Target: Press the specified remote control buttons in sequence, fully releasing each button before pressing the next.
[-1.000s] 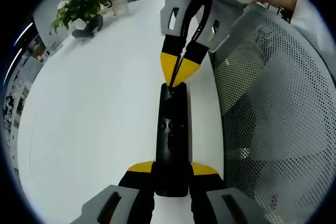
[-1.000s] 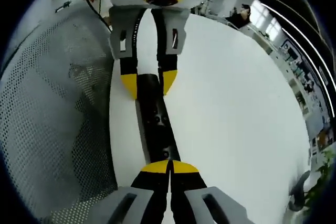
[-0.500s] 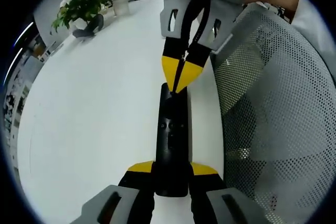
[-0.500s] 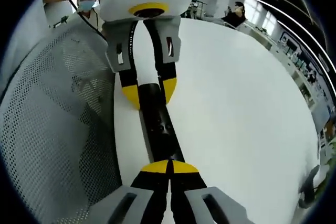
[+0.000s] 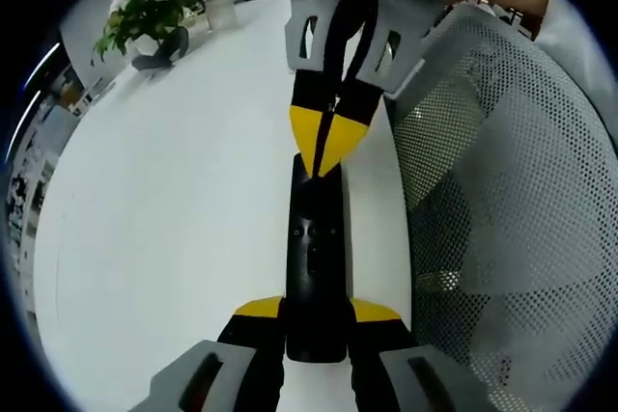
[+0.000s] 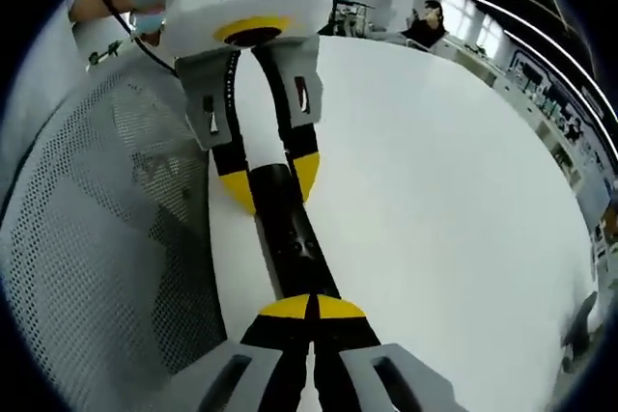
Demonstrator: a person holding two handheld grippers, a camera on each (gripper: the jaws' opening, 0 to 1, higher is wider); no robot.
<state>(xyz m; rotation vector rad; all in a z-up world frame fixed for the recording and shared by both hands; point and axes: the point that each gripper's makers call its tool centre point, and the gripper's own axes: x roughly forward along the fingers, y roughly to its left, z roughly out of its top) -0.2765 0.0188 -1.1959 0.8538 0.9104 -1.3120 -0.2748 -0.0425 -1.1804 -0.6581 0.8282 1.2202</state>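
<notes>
a black remote control lies lengthwise on the white table, close to the table's edge, with a grey mesh chair back just beyond that edge. the left gripper has its two yellow-tipped jaws clamped on either side of the remote's near end, holding it flat on the tabletop. in the left gripper view the right gripper comes in from above, jaws pressed together into one yellow point, and that point sits at the far end of the remote; whether it actually touches a button i cannot tell.

from the right gripper view the same remote runs away from the closed tips of the right gripper, which overlap its near end, and the left gripper pinches the far end between its yellow pads. the mesh chair stands to the side here too. a potted plant sits at the far corner of the table in the left gripper view.
</notes>
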